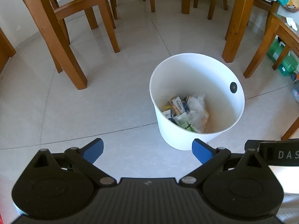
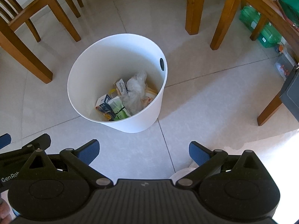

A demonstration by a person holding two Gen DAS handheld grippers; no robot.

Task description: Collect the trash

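The pale glossy tiled floor (image 1: pixel 115 97) with thin dark joints carries a round white plastic bin (image 1: pixel 196 130), standing upright on the right side. Brown wooden chair legs (image 1: pixel 61 43) stand far left, and green plastic boxes (image 1: pixel 284 59) rest far right under a wooden table.

Two matching handheld grippers, the left gripper (image 1: pixel 147 150) and right gripper (image 2: pixel 143 152), show black ribbed bodies, round side housings, silver pivot pins, angular black linkage arms and blue ribbed finger pads (image 1: pixel 94 150), with partial white lettering "DAS" and "GenRob" on their sides.
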